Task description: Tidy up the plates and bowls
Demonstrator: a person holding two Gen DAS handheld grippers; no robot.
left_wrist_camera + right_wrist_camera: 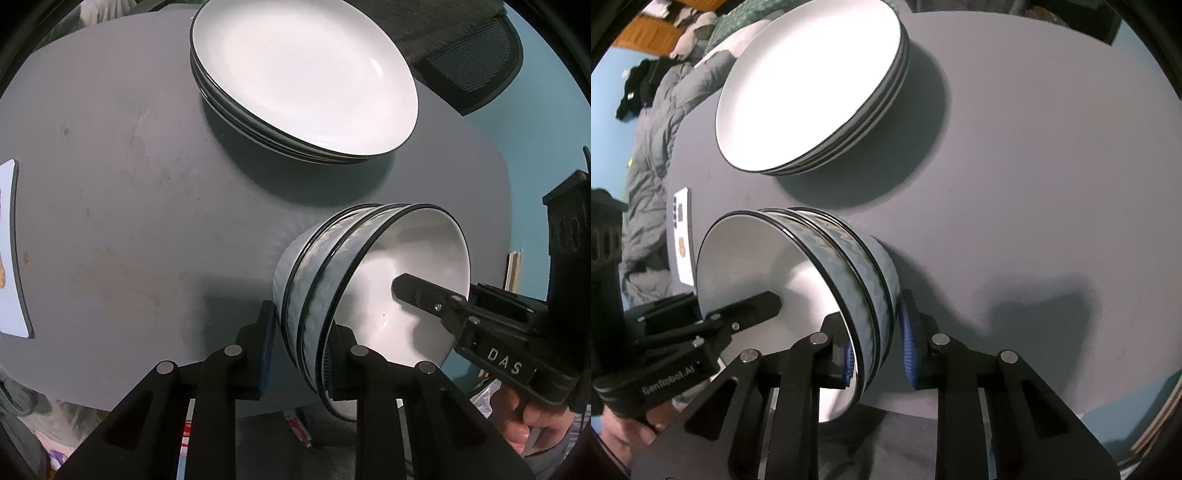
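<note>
A stack of nested bowls (388, 266) (746, 258), white inside with a blue wave band outside, sits at the near edge of the grey table (129, 184). My left gripper (304, 321) is shut on the stack's rim, one pad outside and one inside. My right gripper (871, 310) is shut on the opposite rim in the same way. In the left wrist view one of the right gripper's fingers (417, 293) lies inside the top bowl. The right wrist view shows a left gripper finger (757, 306) inside it. A stack of white black-rimmed plates (303, 74) (809, 85) stands farther back.
A white phone (683, 236) lies near the table's left edge. A grey jacket (653, 147) hangs beside that edge, and a mesh chair back (469, 59) stands beyond the plates. A person's hand (528, 424) holds the right gripper's handle. Bare grey tabletop (1034, 184) spreads to the right of the bowls.
</note>
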